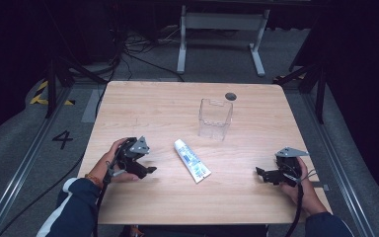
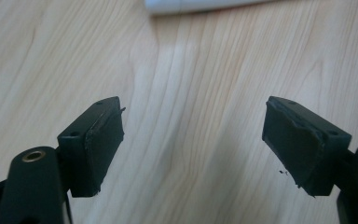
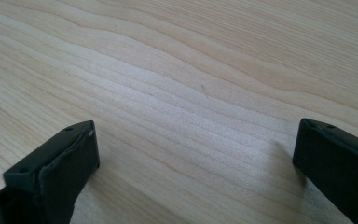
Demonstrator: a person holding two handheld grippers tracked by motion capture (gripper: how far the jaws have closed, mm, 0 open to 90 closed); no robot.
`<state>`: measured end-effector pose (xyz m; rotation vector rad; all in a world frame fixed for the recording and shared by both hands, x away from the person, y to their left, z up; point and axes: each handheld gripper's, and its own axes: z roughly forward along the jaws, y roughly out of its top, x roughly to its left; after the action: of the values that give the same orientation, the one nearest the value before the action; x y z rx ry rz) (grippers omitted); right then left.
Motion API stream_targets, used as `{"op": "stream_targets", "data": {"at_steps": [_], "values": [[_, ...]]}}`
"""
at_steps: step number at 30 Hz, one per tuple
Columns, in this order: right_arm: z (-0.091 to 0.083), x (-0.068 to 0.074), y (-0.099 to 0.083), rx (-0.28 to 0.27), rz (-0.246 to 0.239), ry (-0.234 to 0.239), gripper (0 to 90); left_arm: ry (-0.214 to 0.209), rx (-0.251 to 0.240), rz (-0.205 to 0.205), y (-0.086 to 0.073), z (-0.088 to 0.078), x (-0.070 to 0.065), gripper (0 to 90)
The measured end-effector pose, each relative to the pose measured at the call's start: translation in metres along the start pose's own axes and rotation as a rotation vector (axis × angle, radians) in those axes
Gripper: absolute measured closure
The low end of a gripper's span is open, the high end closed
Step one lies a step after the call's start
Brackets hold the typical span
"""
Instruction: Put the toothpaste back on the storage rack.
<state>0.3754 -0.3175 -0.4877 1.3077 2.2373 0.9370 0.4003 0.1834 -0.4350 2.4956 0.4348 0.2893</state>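
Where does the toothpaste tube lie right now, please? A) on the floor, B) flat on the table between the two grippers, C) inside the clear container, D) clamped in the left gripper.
B: the toothpaste tube lies flat on the table, between the open left gripper and right gripper, nearer the person than the clear container.

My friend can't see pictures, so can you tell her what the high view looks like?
A person sits at a wooden table, holding a left gripper and a right gripper, both open and resting near the table's front corners. Between them lies a white toothpaste tube, and behind it stands an empty clear plastic box.
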Motion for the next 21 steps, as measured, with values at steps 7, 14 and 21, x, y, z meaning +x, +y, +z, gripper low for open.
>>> {"op": "stream_targets", "data": {"at_steps": [7, 14, 21], "values": [[0.0, 0.0, 0.0, 0.001, -0.001, 0.001, 0.2, -0.05, 0.018, 0.096, 0.038, 0.018, 0.0, 20.7], [0.0, 0.0, 0.0, 0.0, -0.004, 0.003, 0.2, -0.104, 0.059, 0.179, 0.074, 0.037, -0.001, 19.3], [0.0, 0.0, 0.0, 0.0, -0.006, 0.005, 0.2, -0.139, 0.081, 0.25, 0.101, 0.055, -0.008, 18.7]]}}
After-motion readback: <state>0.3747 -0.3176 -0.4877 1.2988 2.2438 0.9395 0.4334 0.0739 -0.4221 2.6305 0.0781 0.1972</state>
